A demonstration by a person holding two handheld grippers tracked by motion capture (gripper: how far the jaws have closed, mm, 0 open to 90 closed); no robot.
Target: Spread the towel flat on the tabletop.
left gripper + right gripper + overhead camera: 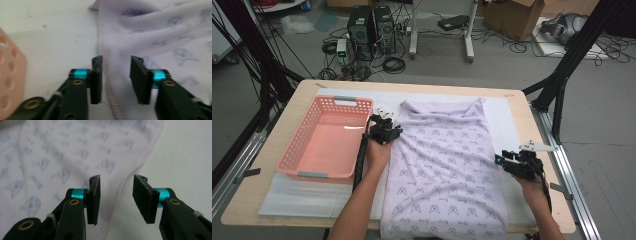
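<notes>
Lilac cloth lies flat mid-table beside a pink basket — soft, light, floppy. Left gripper and right gripper, both spread, straddle its stitched side hems — likely the best hold.

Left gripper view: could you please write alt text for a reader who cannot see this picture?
The open left claw sits astride the stitched edge of a lilac printed cloth, one black jaw on the white mat, the other over the cloth. A pink basket with holes shows at the left edge. The picture is slightly blurred.
</notes>
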